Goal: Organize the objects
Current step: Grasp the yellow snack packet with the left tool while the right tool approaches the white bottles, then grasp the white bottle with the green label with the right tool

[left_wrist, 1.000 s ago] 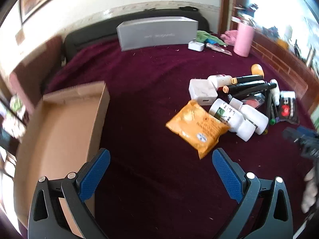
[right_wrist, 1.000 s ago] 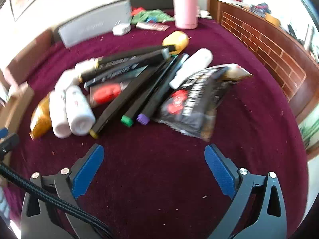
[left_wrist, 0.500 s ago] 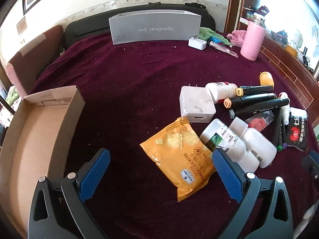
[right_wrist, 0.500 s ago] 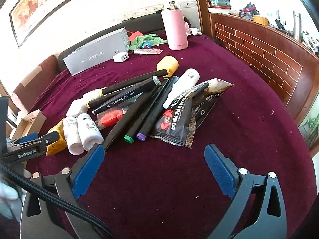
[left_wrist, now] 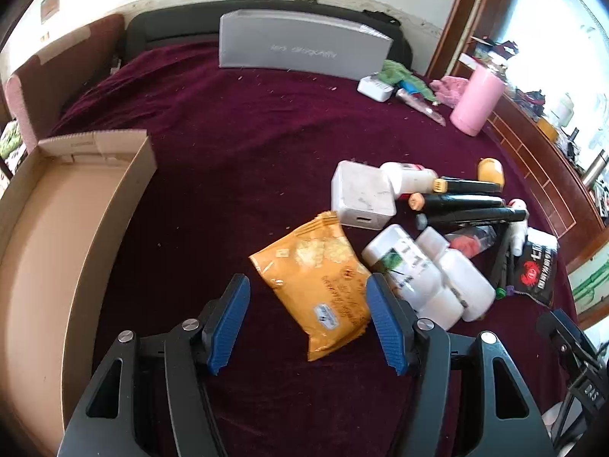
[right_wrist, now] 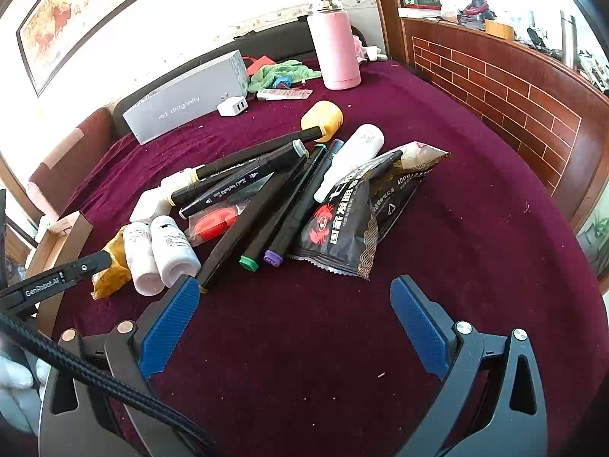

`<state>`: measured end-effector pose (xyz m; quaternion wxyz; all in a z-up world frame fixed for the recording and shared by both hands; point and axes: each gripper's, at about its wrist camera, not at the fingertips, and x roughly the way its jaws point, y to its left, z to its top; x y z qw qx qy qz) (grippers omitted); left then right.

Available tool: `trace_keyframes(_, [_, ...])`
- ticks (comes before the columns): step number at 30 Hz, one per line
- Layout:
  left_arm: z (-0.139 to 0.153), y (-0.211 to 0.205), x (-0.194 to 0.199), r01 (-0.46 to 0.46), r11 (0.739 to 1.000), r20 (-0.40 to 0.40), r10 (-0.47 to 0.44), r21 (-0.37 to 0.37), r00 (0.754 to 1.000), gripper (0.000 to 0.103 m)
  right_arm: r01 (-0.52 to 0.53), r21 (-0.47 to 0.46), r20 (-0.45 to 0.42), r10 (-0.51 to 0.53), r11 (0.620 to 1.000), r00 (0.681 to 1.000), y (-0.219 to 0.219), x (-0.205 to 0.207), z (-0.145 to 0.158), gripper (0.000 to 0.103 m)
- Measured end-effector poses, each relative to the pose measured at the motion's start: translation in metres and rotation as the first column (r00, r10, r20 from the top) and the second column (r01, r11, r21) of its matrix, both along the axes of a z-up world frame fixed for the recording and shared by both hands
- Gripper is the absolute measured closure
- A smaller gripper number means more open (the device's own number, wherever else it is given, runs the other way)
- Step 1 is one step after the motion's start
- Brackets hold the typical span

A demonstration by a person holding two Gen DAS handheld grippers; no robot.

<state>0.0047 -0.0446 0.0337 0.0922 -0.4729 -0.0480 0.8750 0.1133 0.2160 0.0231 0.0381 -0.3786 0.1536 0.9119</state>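
So the left gripper (left_wrist: 308, 323) sits right over the crinkly orange snack packet (left_wrist: 318, 282) on the maroon cloth, jaws just been closing in, packet's near end between them, not pinched yet. Long axis runs diagonally. Right gripper (right_wrist: 293, 327) gapes wide, empty, farther off.

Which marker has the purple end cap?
The black marker lying nearest the black crab snack packet; its cap faces the camera. The marker beside it has a green cap.

Maroon cloth surface (left_wrist: 266, 122), cardboard box (left_wrist: 57, 228), orange packet (left_wrist: 316, 266), markers (right_wrist: 266, 205)
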Motion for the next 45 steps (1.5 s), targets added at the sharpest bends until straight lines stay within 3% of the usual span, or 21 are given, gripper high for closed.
trace_keyframes(2, [0.0, 0.001, -0.007, -0.013, 1.0, 0.017, 0.013, 0.012, 1.0, 0.044, 0.001, 0.001, 0.001, -0.001, 1.0, 1.0, -0.001, -0.001, 0.001, 0.001])
trace_keyframes(6, [-0.003, 0.024, -0.016, 0.015, 0.998, -0.01, -0.016, -0.069, 1.0, 0.044, 0.003, 0.007, 0.002, -0.003, 1.0, 1.0, -0.002, -0.001, 0.002, 0.001])
trace_keyframes(10, [-0.016, 0.034, -0.021, 0.015, 0.998, 0.019, -0.014, -0.057, 1.0, 0.044, 0.009, 0.011, 0.005, -0.009, 1.0, 1.0, -0.001, -0.001, 0.001, 0.001])
trace_keyframes(12, [-0.015, 0.033, -0.017, 0.034, 0.998, 0.0, -0.034, -0.044, 0.999, 0.054, 0.01, 0.012, 0.008, -0.01, 1.0, 1.0, -0.002, -0.001, 0.002, 0.001])
trace_keyframes(13, [-0.014, 0.031, -0.015, 0.047, 0.999, 0.004, -0.047, -0.02, 0.999, 0.069, 0.01, 0.014, 0.01, -0.01, 1.0, 1.0, -0.002, -0.002, 0.002, 0.001])
trace_keyframes(15, [-0.009, 0.02, -0.007, 0.042, 0.999, 0.007, -0.042, 0.016, 0.999, 0.075, 0.01, 0.02, 0.016, -0.01, 1.0, 1.0, -0.003, -0.002, 0.001, 0.001])
trace_keyframes(19, [0.005, 0.001, 0.015, 0.022, 1.0, -0.041, -0.021, 0.019, 0.999, 0.076, 0.008, 0.034, 0.033, -0.009, 0.999, 0.999, -0.005, -0.004, 0.0, 0.001])
trace_keyframes(23, [0.004, -0.02, 0.038, 0.014, 1.0, -0.021, -0.014, 0.0, 1.0, 0.075, -0.009, 0.065, 0.055, 0.005, 0.998, 0.998, -0.011, -0.007, 0.0, 0.001])
trace_keyframes(27, [-0.008, -0.035, 0.054, 0.012, 1.0, -0.002, -0.012, -0.001, 1.0, 0.073, -0.107, 0.083, 0.064, 0.102, 0.991, 0.993, -0.031, -0.008, 0.013, 0.001])
trace_keyframes(31, [-0.01, -0.039, 0.055, 0.005, 1.0, -0.008, -0.004, 0.023, 1.0, 0.073, -0.274, -0.039, 0.046, 0.276, 0.961, 0.96, -0.059, -0.023, 0.038, 0.001])
trace_keyframes(33, [-0.011, -0.038, 0.057, 0.006, 1.0, -0.017, -0.006, 0.024, 1.0, 0.073, -0.339, -0.102, 0.068, 0.347, 0.935, 0.936, -0.075, -0.041, 0.041, 0.008])
trace_keyframes(37, [-0.014, -0.042, 0.056, 0.006, 0.999, -0.009, -0.005, 0.047, 1.0, 0.072, -0.411, -0.216, 0.141, 0.445, 0.886, 0.885, -0.103, -0.08, 0.033, 0.042])
trace_keyframes(40, [-0.014, -0.045, 0.053, 0.009, 0.998, -0.002, -0.009, 0.065, 1.0, 0.071, -0.396, -0.205, 0.201, 0.435, 0.895, 0.878, -0.115, -0.101, 0.025, 0.043])
trace_keyframes(45, [-0.014, -0.042, 0.05, 0.018, 0.999, -0.006, -0.017, 0.047, 1.0, 0.071, -0.363, -0.059, 0.284, 0.364, 0.93, 0.887, -0.131, -0.119, 0.013, 0.043])
